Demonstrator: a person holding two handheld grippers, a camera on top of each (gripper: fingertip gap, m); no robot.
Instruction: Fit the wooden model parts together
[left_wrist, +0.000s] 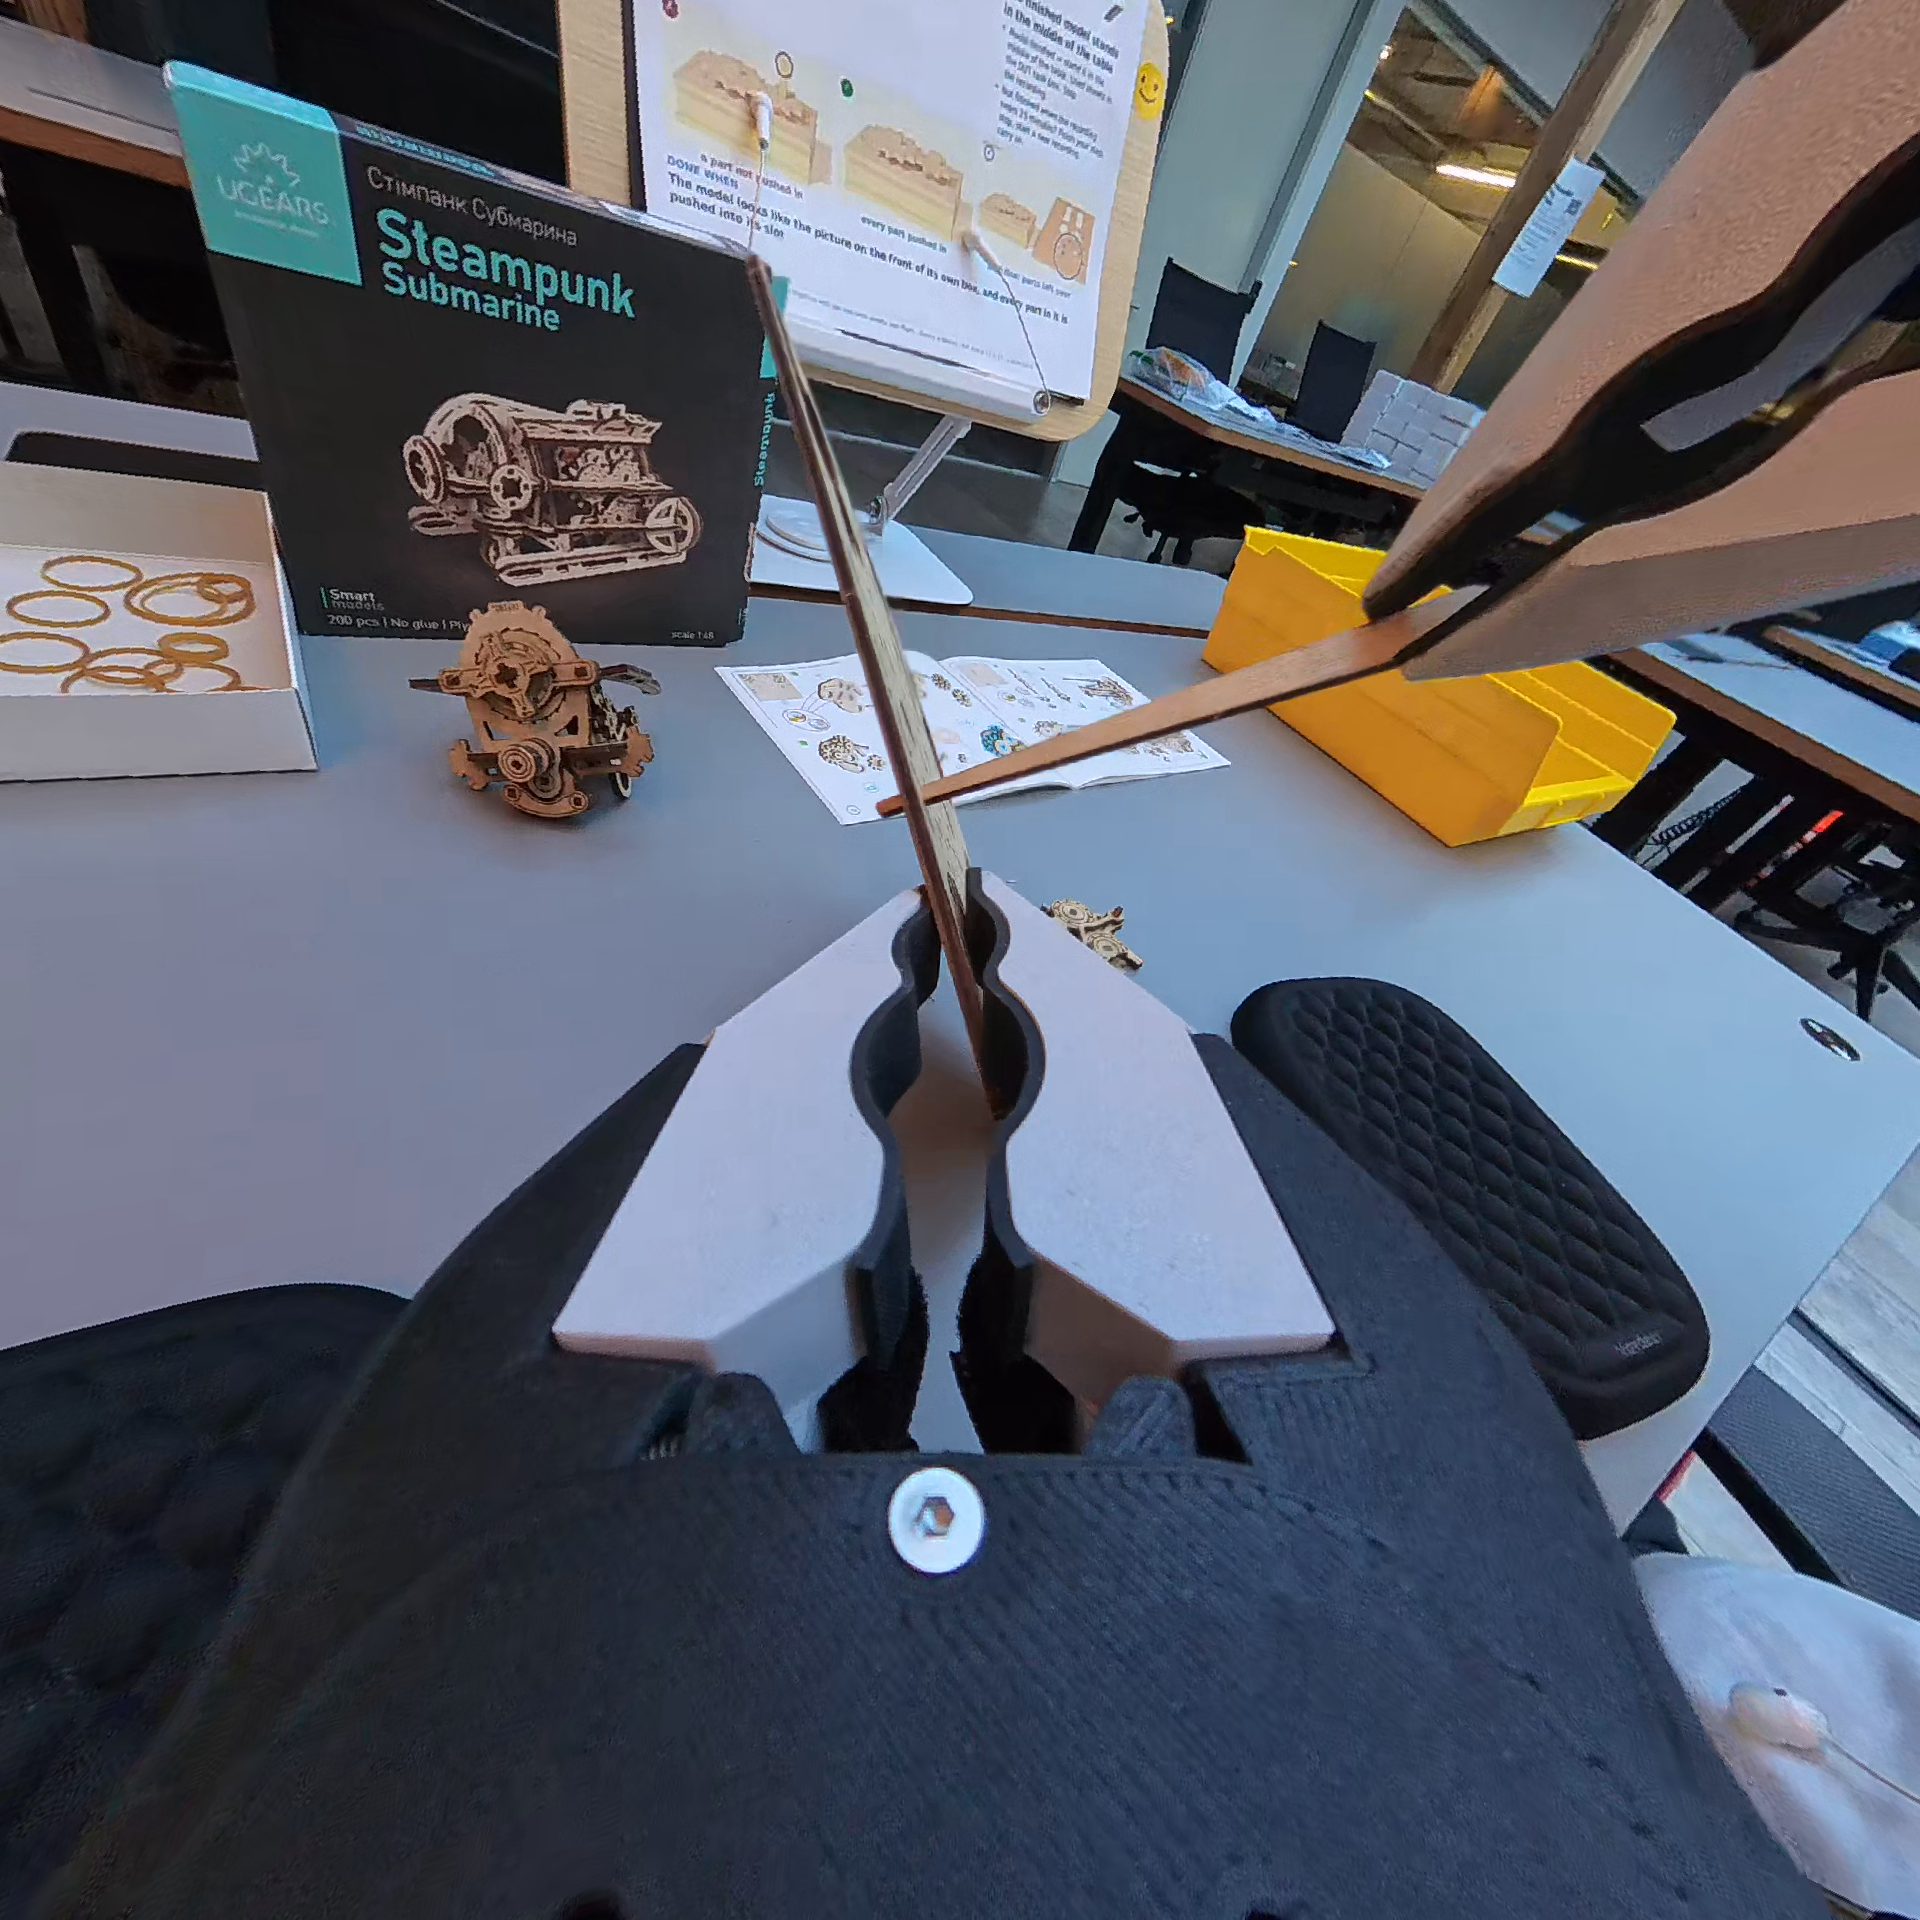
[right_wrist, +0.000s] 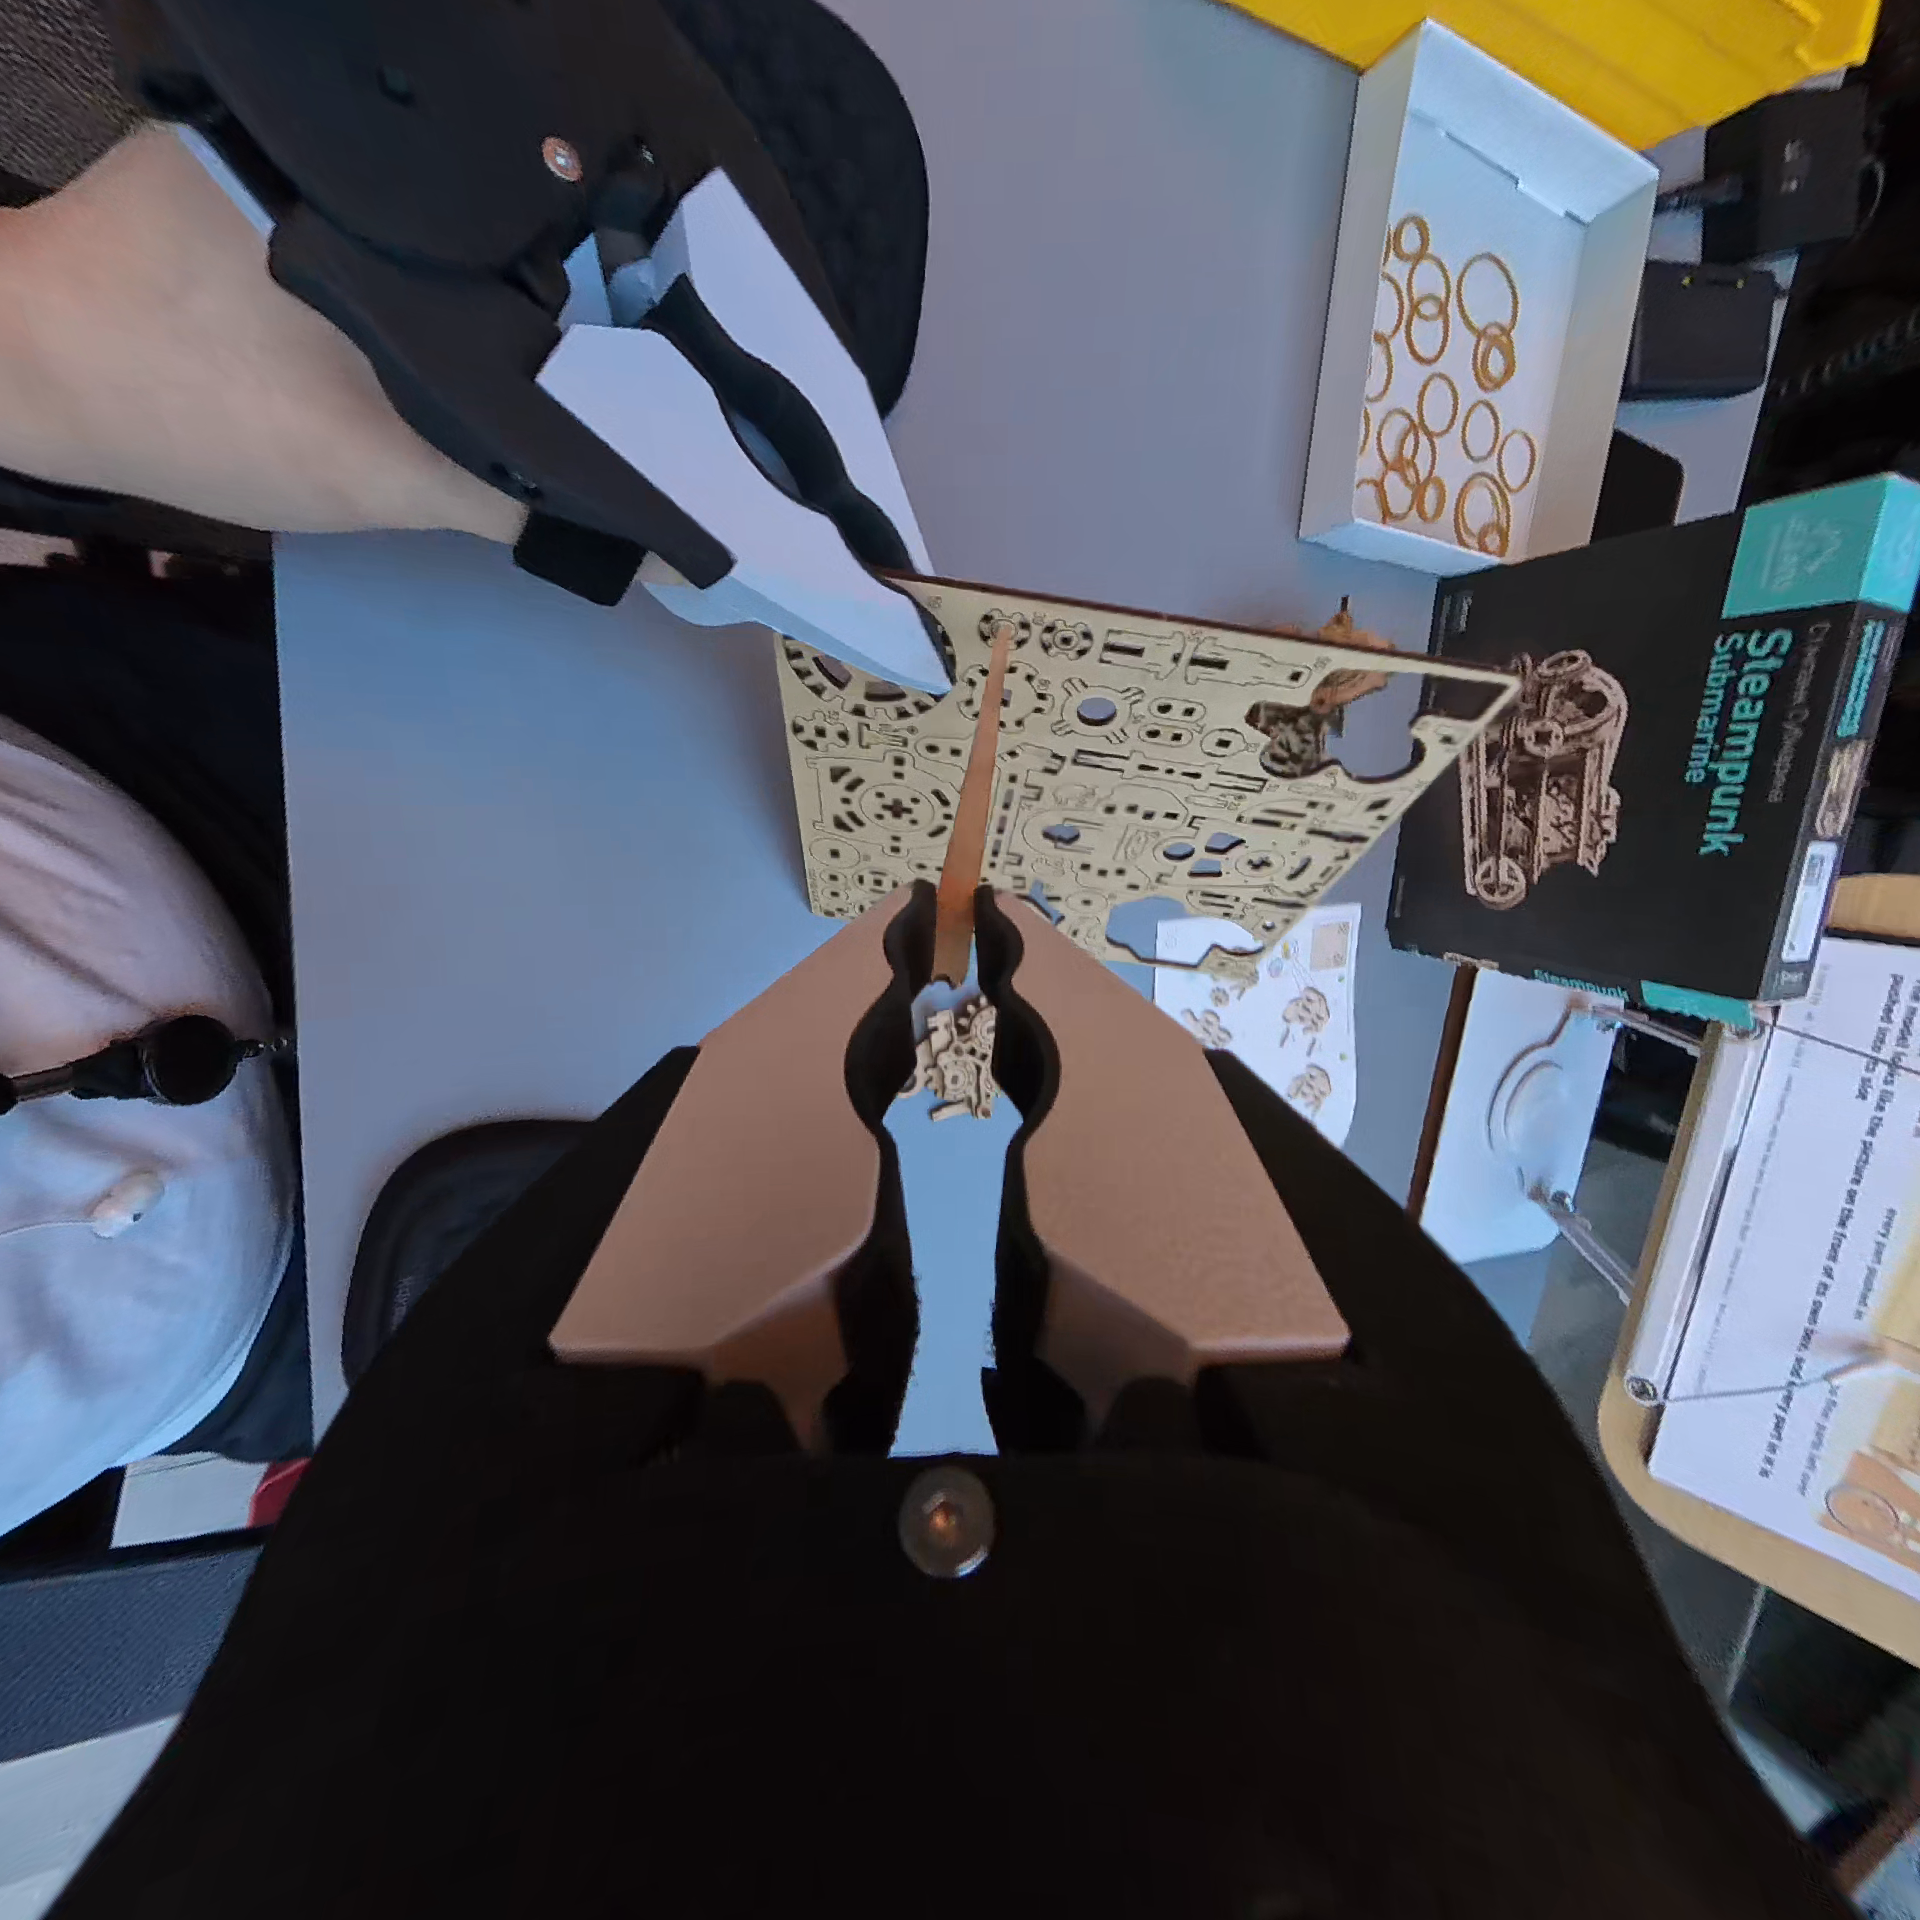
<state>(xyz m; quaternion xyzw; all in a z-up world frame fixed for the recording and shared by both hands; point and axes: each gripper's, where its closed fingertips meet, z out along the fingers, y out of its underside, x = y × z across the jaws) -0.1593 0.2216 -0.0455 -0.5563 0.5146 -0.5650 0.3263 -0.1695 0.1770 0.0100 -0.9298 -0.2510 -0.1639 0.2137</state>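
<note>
My left gripper (left_wrist: 951, 894), with white fingers, is shut on the corner of a thin laser-cut wooden parts sheet (left_wrist: 862, 613), held upright and seen edge-on. The right wrist view shows the sheet's face (right_wrist: 1143, 769), with several cut-out holes. My right gripper (right_wrist: 948, 904), with brown fingers, is shut on a thin wooden stick (right_wrist: 971, 790). The stick's tip touches a small round part near the sheet's top left. In the left wrist view the right gripper (left_wrist: 1392, 623) comes in from the upper right, and the stick (left_wrist: 1143, 722) meets the sheet.
On the grey table (left_wrist: 312, 987) stand a part-built wooden model (left_wrist: 540, 717), a small subassembly (left_wrist: 1096, 925), the kit box (left_wrist: 488, 384), an open booklet (left_wrist: 977, 717), a white tray (left_wrist: 156, 738) of rubber bands, a yellow bin (left_wrist: 1434, 717) and a black pad (left_wrist: 1475, 1195).
</note>
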